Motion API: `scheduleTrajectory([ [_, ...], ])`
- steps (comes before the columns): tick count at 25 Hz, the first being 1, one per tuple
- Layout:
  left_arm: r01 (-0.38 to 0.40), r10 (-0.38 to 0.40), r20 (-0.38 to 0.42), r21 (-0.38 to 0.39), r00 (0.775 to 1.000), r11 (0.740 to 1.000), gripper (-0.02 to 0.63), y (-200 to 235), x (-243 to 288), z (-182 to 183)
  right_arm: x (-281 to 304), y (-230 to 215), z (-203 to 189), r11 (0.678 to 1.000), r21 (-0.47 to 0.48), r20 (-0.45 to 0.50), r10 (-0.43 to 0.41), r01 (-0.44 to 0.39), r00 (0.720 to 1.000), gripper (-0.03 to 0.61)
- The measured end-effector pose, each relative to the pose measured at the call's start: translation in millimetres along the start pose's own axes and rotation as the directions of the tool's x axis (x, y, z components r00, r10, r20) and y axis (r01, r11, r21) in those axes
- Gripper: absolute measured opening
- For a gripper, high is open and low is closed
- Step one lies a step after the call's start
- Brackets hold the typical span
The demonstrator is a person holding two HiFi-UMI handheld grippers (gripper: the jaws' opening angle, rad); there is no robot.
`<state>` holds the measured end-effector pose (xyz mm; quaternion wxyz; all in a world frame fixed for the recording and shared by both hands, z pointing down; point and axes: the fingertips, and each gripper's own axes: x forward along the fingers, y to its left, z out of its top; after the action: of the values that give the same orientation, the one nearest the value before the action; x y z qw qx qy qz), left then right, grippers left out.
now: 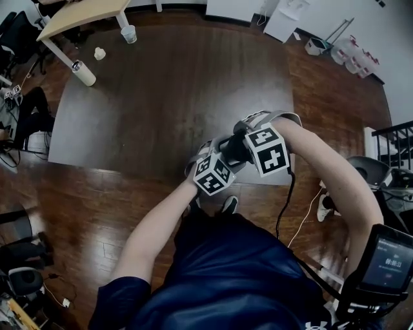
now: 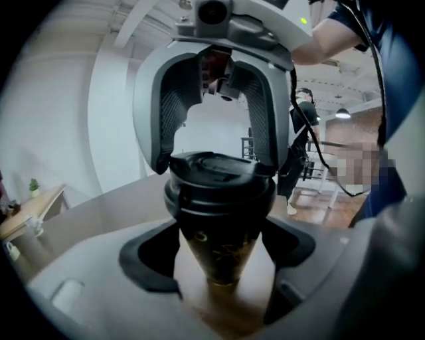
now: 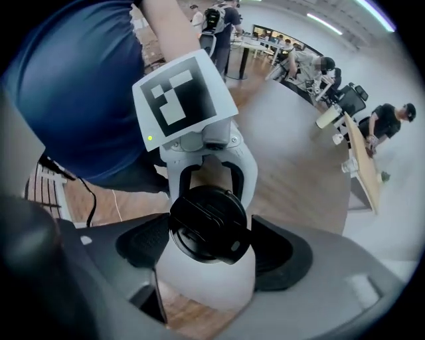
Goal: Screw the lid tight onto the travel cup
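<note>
Dark wood planks (image 1: 77, 213) cover the floor. A broad dark tabletop (image 1: 168, 97) fills the middle of the head view. At eleven o'clock stands a pale wooden table (image 1: 84, 16), with a cylindrical bottle (image 1: 84, 73) near its leg. A white wall (image 1: 387, 26) runs from one to two o'clock, and a black railing (image 1: 397, 138) stands at three. In the right gripper view, ceiling light strips (image 3: 325, 23) glow at one o'clock above a desk (image 3: 362, 166) where people (image 3: 385, 123) sit.

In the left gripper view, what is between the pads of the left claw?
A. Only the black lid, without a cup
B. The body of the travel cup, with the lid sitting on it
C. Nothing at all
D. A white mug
B: the left claw has the dark, tapered body of the travel cup between its pads, and the black lid sits on top of the cup.
</note>
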<state>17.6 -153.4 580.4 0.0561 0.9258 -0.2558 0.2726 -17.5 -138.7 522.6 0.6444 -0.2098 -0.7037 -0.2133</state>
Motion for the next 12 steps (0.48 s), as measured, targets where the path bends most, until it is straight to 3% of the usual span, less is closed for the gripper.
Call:
scheduleTrajectory([
  [2,0.000,0.000,0.000,-0.004,1.000,1.000,0.388,1,0,0,-1,-5,-2,0.986,0.165,0.011,0.002,-0.004,1.000,0.388],
  [3,0.000,0.000,-0.001,-0.007,1.000,1.000,0.388,2,0,0,-1,-8,-2,0.962,0.275,0.017,-0.003,-0.001,1.000,0.388],
  [4,0.000,0.000,-0.002,-0.010,1.000,1.000,0.388,2,-1,-1,-1,-12,-3,0.920,0.392,0.020,-0.015,0.006,1.000,0.387],
  [6,0.001,-0.001,-0.004,-0.013,1.000,1.000,0.388,4,-2,-2,0,-17,-9,0.788,0.615,0.017,-0.049,0.028,0.999,0.387],
  [8,-0.002,0.002,-0.006,-0.011,1.000,1.000,0.388,4,-2,-2,4,-18,-17,0.655,0.755,0.016,-0.078,0.039,0.997,0.382],
  [9,-0.005,0.005,-0.007,-0.012,1.000,1.000,0.388,4,-2,-3,5,-18,-21,0.605,0.795,0.012,-0.083,0.040,0.996,0.365],
  [10,-0.008,0.008,-0.007,-0.015,1.000,1.000,0.388,4,-2,-3,5,-16,-25,0.568,0.822,0.006,-0.081,0.041,0.997,0.365],
  [12,-0.012,0.011,-0.011,-0.019,1.000,1.000,0.388,3,-2,-6,6,-13,-27,0.540,0.840,0.000,-0.084,0.045,0.996,0.365],
])
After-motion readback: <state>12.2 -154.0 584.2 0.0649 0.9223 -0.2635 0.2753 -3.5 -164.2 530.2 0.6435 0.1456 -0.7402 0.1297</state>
